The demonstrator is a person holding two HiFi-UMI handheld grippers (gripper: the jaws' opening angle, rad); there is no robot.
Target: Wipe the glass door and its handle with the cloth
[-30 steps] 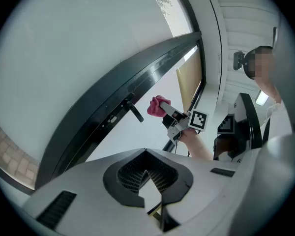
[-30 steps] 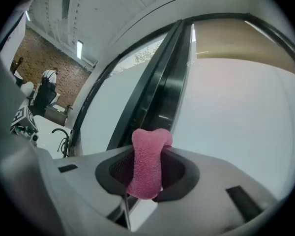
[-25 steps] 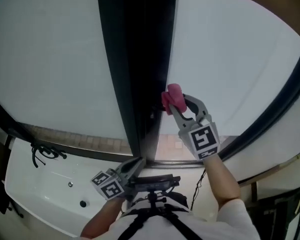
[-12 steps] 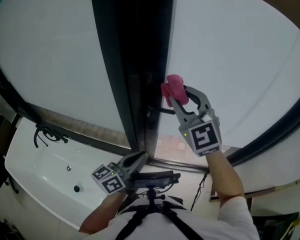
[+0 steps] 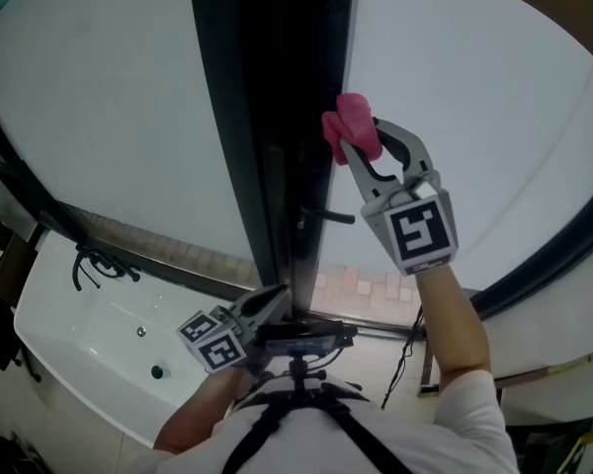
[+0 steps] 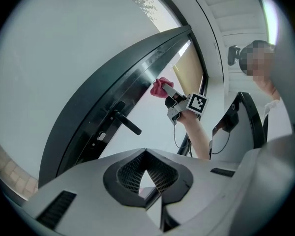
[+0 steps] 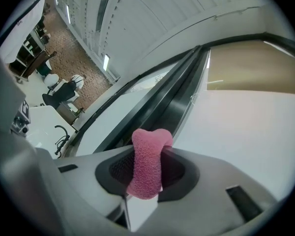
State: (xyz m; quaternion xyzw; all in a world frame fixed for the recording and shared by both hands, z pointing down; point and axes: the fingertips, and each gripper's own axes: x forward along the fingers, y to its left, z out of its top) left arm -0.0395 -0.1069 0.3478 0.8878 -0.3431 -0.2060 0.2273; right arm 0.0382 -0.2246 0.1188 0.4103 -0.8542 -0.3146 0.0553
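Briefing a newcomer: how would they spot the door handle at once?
Find the dark door frame between the two pale glass panes. Below the pink cloth, the handle is the only black lever sticking out sideways.

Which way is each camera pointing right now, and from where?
Head view: on the person's head, facing the glass door; left gripper, right gripper and forearms show.
Left gripper view: low, looking up at the door handle; its own shut tongs show.
Right gripper view: raised by the door, looking along the frame; its tongs clamp the pink cloth.
Shared: all three show the pink cloth.
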